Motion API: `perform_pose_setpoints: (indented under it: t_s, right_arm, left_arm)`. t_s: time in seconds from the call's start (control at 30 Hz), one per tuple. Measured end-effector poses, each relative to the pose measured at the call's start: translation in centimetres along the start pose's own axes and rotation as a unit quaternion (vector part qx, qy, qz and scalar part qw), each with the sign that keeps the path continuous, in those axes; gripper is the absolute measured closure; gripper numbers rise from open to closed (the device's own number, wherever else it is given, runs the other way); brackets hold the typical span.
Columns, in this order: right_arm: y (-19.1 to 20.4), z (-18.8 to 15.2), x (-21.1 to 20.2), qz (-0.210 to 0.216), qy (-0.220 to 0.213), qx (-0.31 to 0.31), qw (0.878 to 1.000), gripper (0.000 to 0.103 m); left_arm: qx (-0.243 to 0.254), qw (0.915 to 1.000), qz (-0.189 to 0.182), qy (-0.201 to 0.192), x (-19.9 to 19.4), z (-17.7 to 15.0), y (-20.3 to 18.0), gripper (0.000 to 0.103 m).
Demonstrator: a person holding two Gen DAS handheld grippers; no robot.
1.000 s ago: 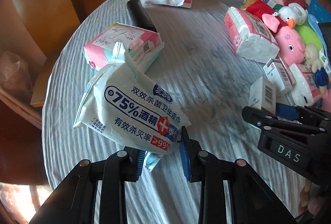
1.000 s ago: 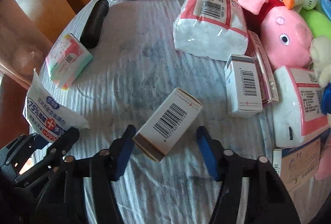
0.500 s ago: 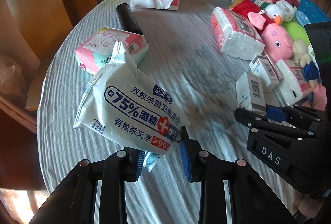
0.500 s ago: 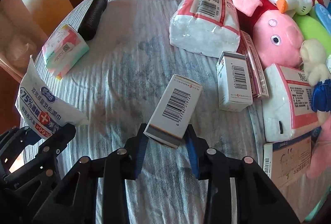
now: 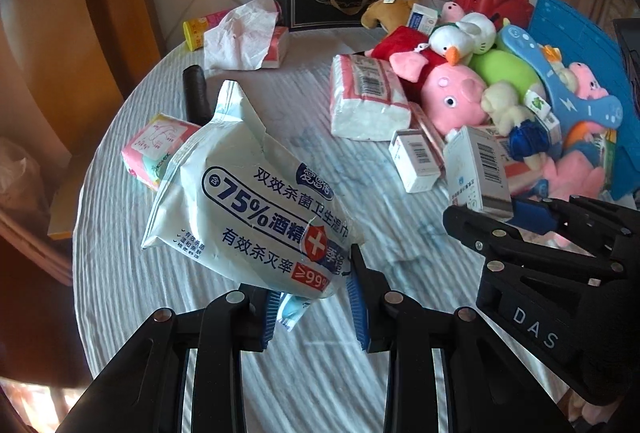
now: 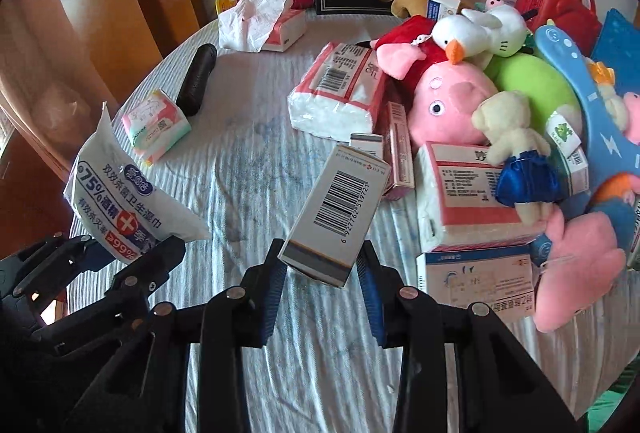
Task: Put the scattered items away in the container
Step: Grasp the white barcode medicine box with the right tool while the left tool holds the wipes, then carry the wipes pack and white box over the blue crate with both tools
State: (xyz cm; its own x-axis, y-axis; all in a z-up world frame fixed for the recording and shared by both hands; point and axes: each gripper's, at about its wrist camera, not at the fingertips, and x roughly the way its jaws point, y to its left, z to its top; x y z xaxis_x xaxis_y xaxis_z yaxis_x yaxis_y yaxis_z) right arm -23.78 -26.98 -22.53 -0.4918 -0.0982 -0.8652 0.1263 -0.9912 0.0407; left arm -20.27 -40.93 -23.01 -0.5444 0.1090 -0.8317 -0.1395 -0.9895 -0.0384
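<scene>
Right wrist view shows the change plainly: a second ago the jaws of the right gripper point(image 6: 322, 273) stood wide around the white barcoded box point(image 6: 338, 219), and they have since closed so that both blue pads press on its lower end; the box now hangs tilted at centre frame, clear of the striped tablecloth point(image 6: 248, 161). The left gripper point(image 5: 310, 303) is clamped on the bottom edge of the 75% alcohol wipes pack point(image 5: 248, 201), just as it was a second ago, and both views now take in more of the table than before, so both loads look lifted. That should mean two items are ready to go to the container, probably the blue basket point(image 5: 580, 45) at the upper right, though only its wall shows behind the pink pig plush point(image 5: 456, 101) and the heap of toys. Its opening is hidden, and the right edge of the frame cuts it off. Boxes under the toys are partly covered too.
</scene>
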Motion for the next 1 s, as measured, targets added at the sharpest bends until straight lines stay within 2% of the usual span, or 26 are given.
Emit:
perform_pose_setpoints:
  t_s: [0.27,0.47,0.63,0.8,1.0]
  right_arm:
    - [-7.3,-1.2,-7.4,-0.012,-0.059,-0.007,0.998,0.068]
    - [-15.5,-3.1,-12.5,-0.025,-0.093,-0.014,0.995,0.068]
    - [-22.2,-4.2,-16.3,-0.046,-0.117,-0.010,0.992,0.068]
    - [-26.9,-4.3,-18.8,-0.059,-0.137,0.015,0.989,0.068]
    - [-30.8,-3.2,-21.2,-0.091,-0.159,0.039,0.982,0.068]
  left_arm:
    - [0.014,0.9984,-0.009,-0.054,-4.4,1.9,-10.3,0.074]
    - [0.021,0.9961,-0.014,-0.085,-7.0,3.0,-20.0,0.074]
    - [0.034,0.9941,-0.021,-0.101,-8.8,3.8,-26.6,0.074]
    - [0.063,0.9909,-0.030,-0.116,-9.9,5.3,-31.1,0.074]
    - [0.087,0.9844,-0.067,-0.138,-10.3,8.3,-35.2,0.074]
